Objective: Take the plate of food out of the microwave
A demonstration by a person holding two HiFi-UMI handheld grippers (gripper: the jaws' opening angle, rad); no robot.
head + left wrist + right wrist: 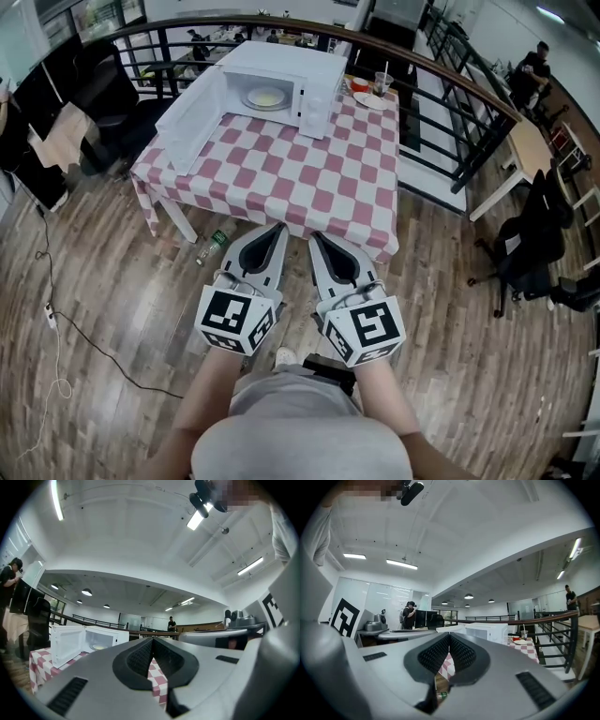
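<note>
Two shut, empty: left hand-held gripper (278,229), right hand-held gripper (315,237) | microwave (286,64) at 12 o'clock on counter (309,183), door open | plate (265,97) inside

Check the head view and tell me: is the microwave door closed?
No. The microwave has its door standing wide open, and the plate of food sits in plain sight inside.

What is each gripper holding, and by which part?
Nothing. The left gripper and right gripper are both shut and empty; the plate sits in the microwave.
</note>
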